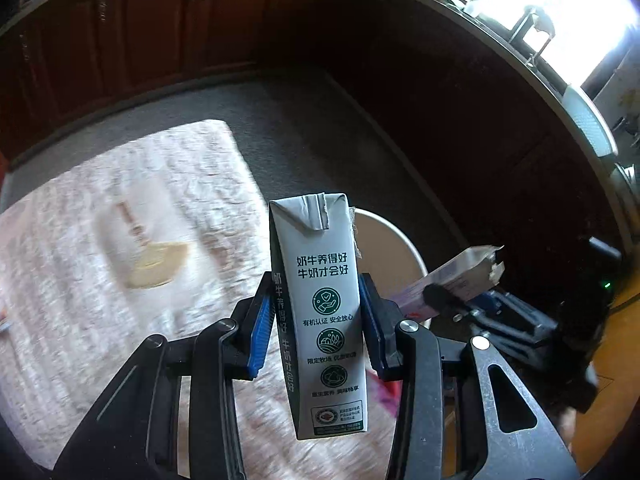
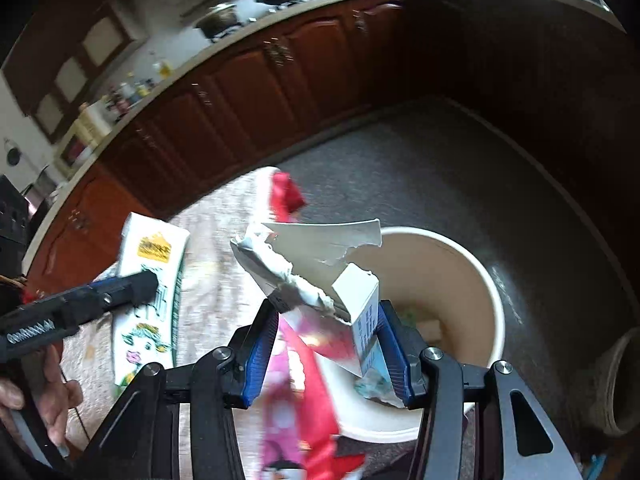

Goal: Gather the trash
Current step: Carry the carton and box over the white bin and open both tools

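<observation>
Kitchen floor, dark. Pink cloth-covered surface point(image 1: 120, 240) in front of brown cabinets point(image 1: 140, 32). Cream bin point(image 2: 486, 280) on floor just beside surface edge, mouth open, some scraps visible low inside, contents otherwise unclear.

Progress: mid-task, judged. Two items picked up, neither dropped in bin yet.

Left gripper point(image 1: 316, 320) clamped on grey milk carton point(image 1: 320, 320), upright, blue pads pressing both sides, carried above surface edge near bin rim. Same carton in right view shows white printed face.

Right gripper point(image 2: 328, 344) clamped on torn box point(image 2: 320, 280), ripped flap sticking up, held right over bin rim; looks close to release, judged.

Left on surface: yellowish flat scrap point(image 1: 160, 264), blurred, identity unclear. Red wrapper point(image 2: 286, 196) at far edge of surface in right view. Pink-red packet point(image 2: 296, 400) under right gripper, blurred, cannot tell whether lying on surface or hanging from box.

Remaining, judged: drop both held items, then fetch scrap, wrapper, packet.

Person's hand point(image 2: 36, 396) on left gripper handle, lower left of right view.
</observation>
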### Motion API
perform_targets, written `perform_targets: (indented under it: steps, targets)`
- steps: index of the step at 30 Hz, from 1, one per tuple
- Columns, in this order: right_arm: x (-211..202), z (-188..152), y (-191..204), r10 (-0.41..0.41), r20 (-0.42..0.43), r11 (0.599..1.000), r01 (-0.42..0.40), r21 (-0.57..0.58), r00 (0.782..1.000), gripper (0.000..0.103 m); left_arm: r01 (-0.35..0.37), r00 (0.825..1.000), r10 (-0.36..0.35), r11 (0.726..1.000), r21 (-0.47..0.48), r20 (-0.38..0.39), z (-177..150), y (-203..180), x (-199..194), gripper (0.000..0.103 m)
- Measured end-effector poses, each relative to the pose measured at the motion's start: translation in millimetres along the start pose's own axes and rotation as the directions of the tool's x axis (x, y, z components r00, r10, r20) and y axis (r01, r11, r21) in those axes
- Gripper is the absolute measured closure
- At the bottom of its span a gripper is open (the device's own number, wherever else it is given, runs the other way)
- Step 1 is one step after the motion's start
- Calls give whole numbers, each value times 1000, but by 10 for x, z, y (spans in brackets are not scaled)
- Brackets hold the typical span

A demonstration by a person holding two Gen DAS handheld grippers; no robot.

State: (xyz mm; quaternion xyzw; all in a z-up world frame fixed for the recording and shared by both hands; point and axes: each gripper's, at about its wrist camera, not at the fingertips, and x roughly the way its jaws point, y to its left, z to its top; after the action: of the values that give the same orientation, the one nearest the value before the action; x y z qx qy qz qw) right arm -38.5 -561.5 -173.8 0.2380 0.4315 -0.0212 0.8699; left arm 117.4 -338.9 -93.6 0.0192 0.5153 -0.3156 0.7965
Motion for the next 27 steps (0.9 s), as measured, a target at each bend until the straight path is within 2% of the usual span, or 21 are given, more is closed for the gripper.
perform_targets:
  steps: [8, 13, 14, 16, 17, 18, 20, 27]
  targets:
    - [258, -116, -366, -50, -68, 996, 54, 71, 996, 55, 53, 998, -53, 999, -6, -16, 77, -157, 404, 66]
    - [404, -152, -412, -63, -104, 992, 74, 104, 993, 54, 36, 999, -36, 999, 22, -20, 60, -240, 563, 66]
    - [421, -164, -441, -67, -112, 991, 80, 109, 991, 53, 32, 999, -32, 999, 25, -19, 49, -255, 576, 66]
    - [492, -186, -483, -92, -125, 988, 106, 109, 988, 42, 35, 999, -35, 999, 32, -22, 35, -273, 610, 65]
    - [496, -192, -492, -106, -125, 987, 120, 106, 986, 40, 32, 999, -31, 999, 34, -23, 34, -321, 619, 62]
    - [496, -188, -505, -111, -125, 987, 125, 106, 986, 38, 24, 999, -23, 999, 40, -23, 28, -335, 627, 53]
    - [479, -204, -546, -112, -124, 985, 127, 120, 986, 37, 21, 1000, -20, 999, 44, -22, 16, -363, 642, 44]
    - [433, -221, -589, -114, -113, 981, 130, 142, 987, 33, 13, 1000, -13, 999, 41, -18, -37, -334, 587, 44]
